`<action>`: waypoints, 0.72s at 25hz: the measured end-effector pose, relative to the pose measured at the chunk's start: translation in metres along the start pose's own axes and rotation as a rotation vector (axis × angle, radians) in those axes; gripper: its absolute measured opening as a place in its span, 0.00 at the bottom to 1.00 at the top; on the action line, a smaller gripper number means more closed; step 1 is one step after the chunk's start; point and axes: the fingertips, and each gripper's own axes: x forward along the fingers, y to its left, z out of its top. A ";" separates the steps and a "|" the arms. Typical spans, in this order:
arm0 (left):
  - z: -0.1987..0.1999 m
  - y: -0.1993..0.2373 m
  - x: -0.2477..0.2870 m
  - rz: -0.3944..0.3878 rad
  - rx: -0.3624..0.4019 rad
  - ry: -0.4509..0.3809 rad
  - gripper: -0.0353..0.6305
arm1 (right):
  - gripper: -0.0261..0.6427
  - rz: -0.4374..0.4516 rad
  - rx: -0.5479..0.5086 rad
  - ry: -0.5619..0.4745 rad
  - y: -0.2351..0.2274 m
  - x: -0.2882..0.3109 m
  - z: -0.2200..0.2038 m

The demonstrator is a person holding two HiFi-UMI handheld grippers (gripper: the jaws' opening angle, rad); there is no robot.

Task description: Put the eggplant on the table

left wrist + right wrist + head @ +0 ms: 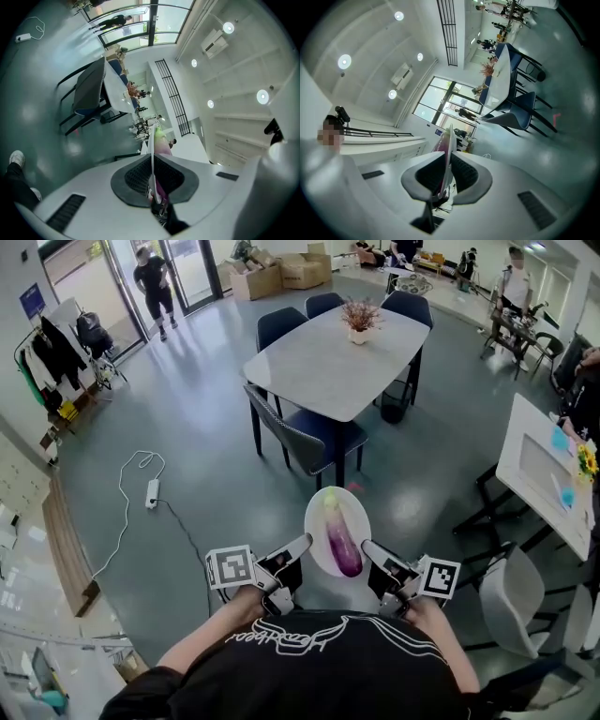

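The left gripper (302,544) and right gripper (368,547) were each clamped nearly closed on opposite edges of the white plate (317,514), which carried the eggplant (341,538) above the floor, short of the table (309,371).

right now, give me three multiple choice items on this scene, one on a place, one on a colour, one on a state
1. Where does the eggplant lie?
A. in a basket
B. on the plate
C. in a sink

2. What colour is the eggplant's far tip?
A. pale green
B. orange
C. black

3. How does the left gripper stand?
A. open and empty
B. shut on a spoon
C. shut on the plate's rim

Answers:
1 B, the head view shows it lying along the white plate.
2 A, the purple fades to pale green at the far end.
3 C, the left gripper view shows the rim pinched between the pads.
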 end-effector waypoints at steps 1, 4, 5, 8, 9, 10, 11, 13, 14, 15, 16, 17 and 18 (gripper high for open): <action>0.000 -0.002 0.000 -0.005 -0.006 -0.006 0.08 | 0.10 0.012 0.007 -0.002 0.002 0.001 0.001; 0.002 -0.007 0.000 -0.012 -0.009 -0.020 0.08 | 0.10 0.026 0.022 -0.003 0.005 0.002 0.003; 0.002 -0.009 0.002 -0.016 -0.009 -0.021 0.08 | 0.10 0.020 0.018 -0.001 0.004 0.001 0.004; -0.002 -0.011 0.006 -0.021 -0.011 -0.023 0.08 | 0.10 0.004 0.002 0.004 0.000 -0.004 0.006; -0.004 -0.012 0.008 -0.029 -0.017 -0.026 0.08 | 0.10 0.003 0.001 0.004 -0.001 -0.006 0.007; -0.005 -0.014 0.010 -0.034 -0.021 -0.027 0.08 | 0.10 0.003 0.000 0.005 -0.001 -0.007 0.007; -0.007 -0.014 0.011 -0.029 -0.018 -0.027 0.08 | 0.10 0.004 -0.002 0.006 -0.001 -0.009 0.008; -0.008 -0.012 0.011 -0.007 -0.002 -0.025 0.08 | 0.10 0.005 -0.006 0.009 0.000 -0.011 0.010; -0.007 -0.012 0.011 0.006 0.010 -0.024 0.08 | 0.10 0.004 -0.006 0.009 0.001 -0.012 0.011; -0.007 -0.011 0.012 0.017 0.022 -0.022 0.08 | 0.10 0.002 -0.006 0.008 0.000 -0.013 0.012; -0.008 -0.011 0.012 0.023 0.028 -0.021 0.08 | 0.10 0.000 -0.005 0.008 0.000 -0.014 0.013; -0.008 -0.013 0.013 0.025 0.029 -0.020 0.08 | 0.10 0.000 -0.006 0.007 0.000 -0.016 0.014; -0.009 -0.015 0.014 0.022 0.026 -0.020 0.08 | 0.10 0.001 -0.007 0.007 0.000 -0.016 0.014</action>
